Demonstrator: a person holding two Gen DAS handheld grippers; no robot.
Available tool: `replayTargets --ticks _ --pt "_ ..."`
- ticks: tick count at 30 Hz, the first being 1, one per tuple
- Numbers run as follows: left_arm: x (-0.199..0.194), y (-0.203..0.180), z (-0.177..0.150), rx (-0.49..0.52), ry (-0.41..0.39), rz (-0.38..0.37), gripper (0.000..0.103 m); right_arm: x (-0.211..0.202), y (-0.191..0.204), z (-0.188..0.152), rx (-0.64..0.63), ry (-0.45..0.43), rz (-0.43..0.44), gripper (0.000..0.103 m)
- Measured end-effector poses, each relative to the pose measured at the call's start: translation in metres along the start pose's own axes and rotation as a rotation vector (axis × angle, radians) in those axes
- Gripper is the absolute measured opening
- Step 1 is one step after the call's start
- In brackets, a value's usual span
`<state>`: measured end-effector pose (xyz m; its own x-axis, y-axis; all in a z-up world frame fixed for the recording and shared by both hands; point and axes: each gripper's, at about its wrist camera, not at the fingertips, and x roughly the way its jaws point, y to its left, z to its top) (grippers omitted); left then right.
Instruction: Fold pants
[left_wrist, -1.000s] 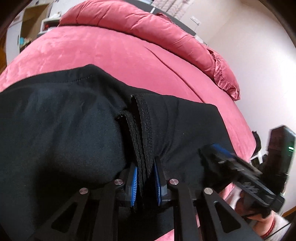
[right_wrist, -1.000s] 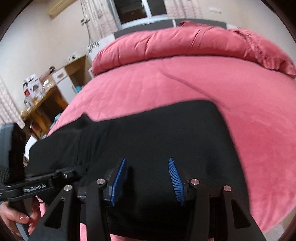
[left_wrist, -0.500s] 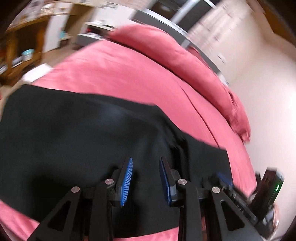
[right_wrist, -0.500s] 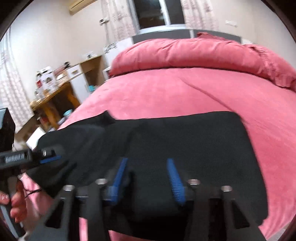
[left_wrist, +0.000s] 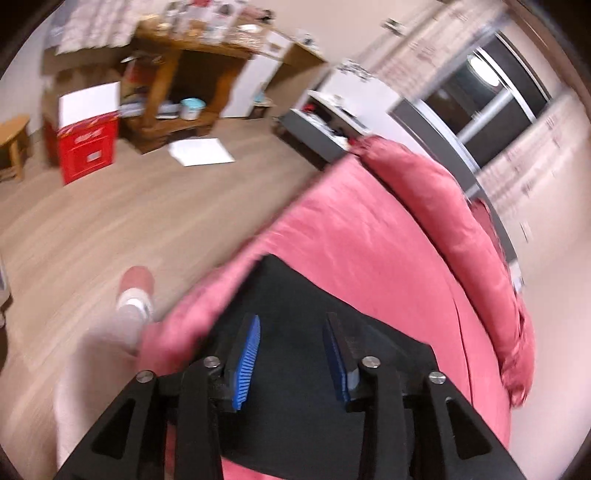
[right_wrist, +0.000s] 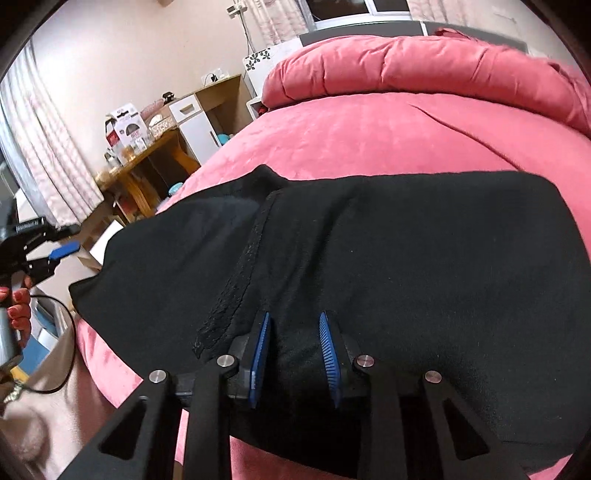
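Two hand-held claws work over a bed (right_wrist: 369, 133) covered in a pinkish-red velvet spread. Black pants (right_wrist: 406, 258) lie folded across the near edge of the bed, forming a wide dark band that runs from the left corner of the mattress to the right. A stitched hem edge (right_wrist: 240, 273) of one layer runs diagonally down the left part of the cloth.

The right claw (right_wrist: 295, 354) sits low over the near edge of the pants, its blue-padded fingers (right_wrist: 330, 354) parted with a hump of black cloth between them; whether the pads touch the cloth cannot be told.

The left claw (left_wrist: 291, 363) is released, its blue pads (left_wrist: 245, 363) spread apart and holding nothing. It hovers above the left end of the pants (left_wrist: 314, 369), near the bed's left corner. From the right wrist view the left claw (right_wrist: 59, 254) appears off the left side of the bed, apart from the pants, held by a hand (right_wrist: 18, 306) with red-painted nails.

A bunched red duvet (right_wrist: 424, 70) lies along the head of the bed. Beside the bed stands a wooden surface (right_wrist: 147, 162) crowded with boxes and jars. On the wood floor (left_wrist: 110, 221) sit a red box (left_wrist: 86, 144) and a sheet of white paper (left_wrist: 201, 151). The left wrist view is blurred.
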<state>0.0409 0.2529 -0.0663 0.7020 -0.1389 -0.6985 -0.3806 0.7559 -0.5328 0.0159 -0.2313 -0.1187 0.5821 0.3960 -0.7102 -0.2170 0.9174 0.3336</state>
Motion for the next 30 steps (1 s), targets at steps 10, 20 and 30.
replayTargets --ticks 10,20,30 --pt "0.037 0.071 -0.006 -0.200 0.262 -0.057 0.038 -0.002 0.001 0.001 0.000 0.001 0.001 0.029" --pt "0.039 0.063 -0.026 -0.061 0.330 0.006 0.038 -0.004 -0.005 0.001 0.023 -0.001 0.025 0.029" --pt "0.014 0.061 -0.030 -0.087 0.326 0.061 0.038 -0.005 -0.009 0.001 0.037 -0.004 0.041 0.029"
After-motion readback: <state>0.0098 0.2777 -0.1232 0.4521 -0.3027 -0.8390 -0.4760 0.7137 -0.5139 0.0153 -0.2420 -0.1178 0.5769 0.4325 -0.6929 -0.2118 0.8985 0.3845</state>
